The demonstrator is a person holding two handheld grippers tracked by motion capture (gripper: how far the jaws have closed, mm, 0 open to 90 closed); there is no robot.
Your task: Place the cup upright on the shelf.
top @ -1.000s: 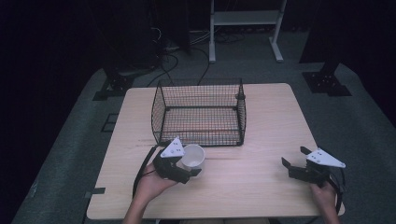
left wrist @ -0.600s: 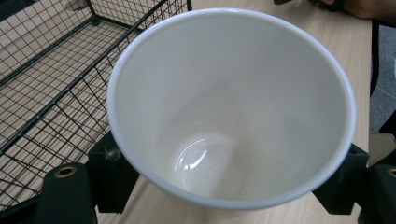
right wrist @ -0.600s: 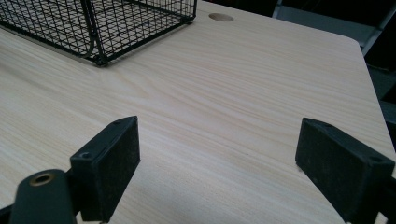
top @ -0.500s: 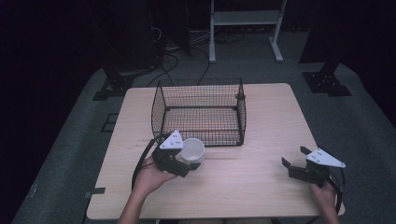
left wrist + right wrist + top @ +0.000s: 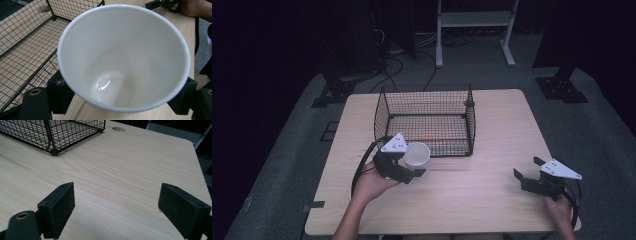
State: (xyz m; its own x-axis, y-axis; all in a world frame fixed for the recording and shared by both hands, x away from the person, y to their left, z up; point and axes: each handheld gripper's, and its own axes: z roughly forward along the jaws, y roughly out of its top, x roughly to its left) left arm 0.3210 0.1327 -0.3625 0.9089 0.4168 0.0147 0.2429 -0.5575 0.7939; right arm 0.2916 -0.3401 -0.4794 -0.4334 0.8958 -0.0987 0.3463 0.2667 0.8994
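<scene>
L gripper [image 5: 413,167] clamped on white cup [image 5: 417,155], cup just in front of wire basket [image 5: 427,120], R gripper [image 5: 528,172] jaws wide apart, well right of basket, on table [image 5: 472,200]

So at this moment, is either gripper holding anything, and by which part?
The left gripper holds an empty white cup, its fingers clamping opposite sides of the outer wall below the rim. The right gripper is open, holding nothing.

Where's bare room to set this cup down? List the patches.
Bare tabletop between the left gripper holding the cup and the right gripper; also right of the wire basket. The basket floor looks empty. Crowded: basket's near-left corner.
</scene>
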